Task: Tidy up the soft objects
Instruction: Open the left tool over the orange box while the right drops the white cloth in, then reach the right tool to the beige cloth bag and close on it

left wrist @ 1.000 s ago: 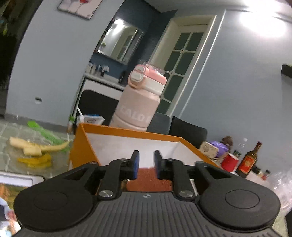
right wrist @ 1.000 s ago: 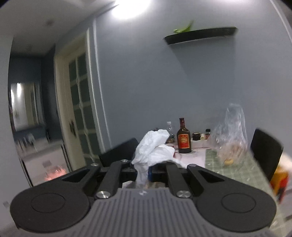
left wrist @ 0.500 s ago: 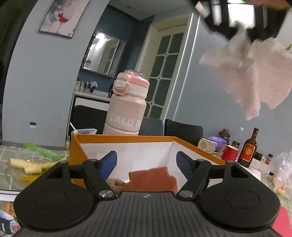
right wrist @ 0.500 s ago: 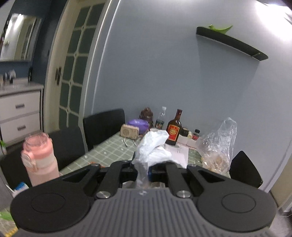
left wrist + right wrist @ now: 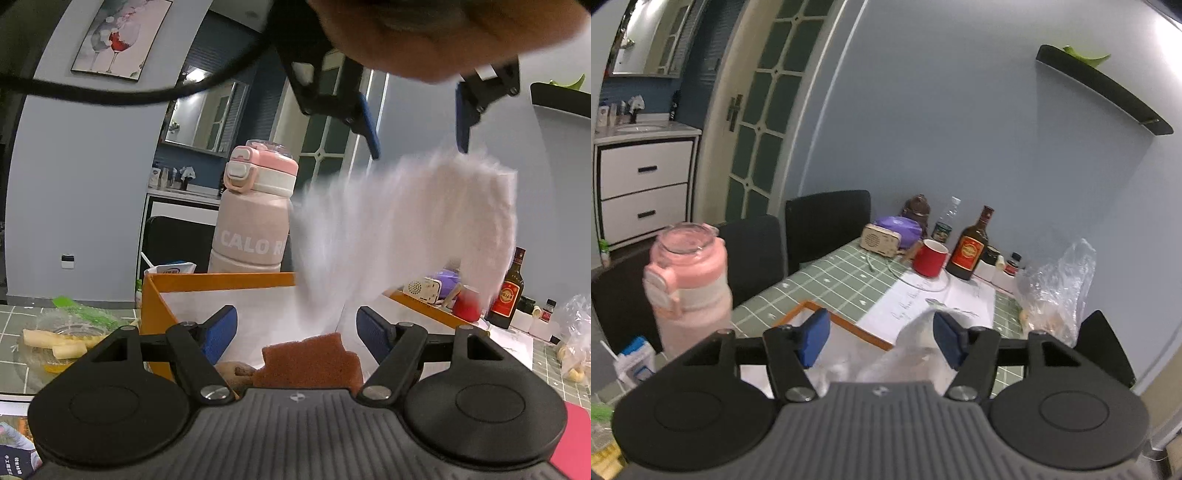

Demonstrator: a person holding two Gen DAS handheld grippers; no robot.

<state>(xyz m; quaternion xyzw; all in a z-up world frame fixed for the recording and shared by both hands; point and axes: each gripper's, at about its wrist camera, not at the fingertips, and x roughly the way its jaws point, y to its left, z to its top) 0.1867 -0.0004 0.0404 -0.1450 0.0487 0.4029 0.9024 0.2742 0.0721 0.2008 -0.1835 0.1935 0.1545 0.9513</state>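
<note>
Fingers on my right gripper (image 5: 415, 122) are opening; the white tissue (image 5: 406, 229) hangs blurred just under the blue pads (image 5: 369, 125), no longer pinched, directly above the orange box (image 5: 221, 281). From the right wrist view I see the tissue's edge brushing the right-hand pad (image 5: 947, 341), the rest of it below the gripper (image 5: 879, 338) over the box's white inside. My left gripper (image 5: 295, 330) sits spread wide at the near edge of the box, nothing between its pads. A brown sponge (image 5: 308, 360) lies in the box just ahead of it, with a tan object I cannot identify beside it. Pink water bottle (image 5: 255, 221) stands upright just behind the box. Farther beyond the box, near the wall: red mug (image 5: 930, 257), dark liquor bottle (image 5: 971, 247), clear plastic bag (image 5: 1052, 288). Left of the box, a plate of banana pieces (image 5: 55, 341).
</note>
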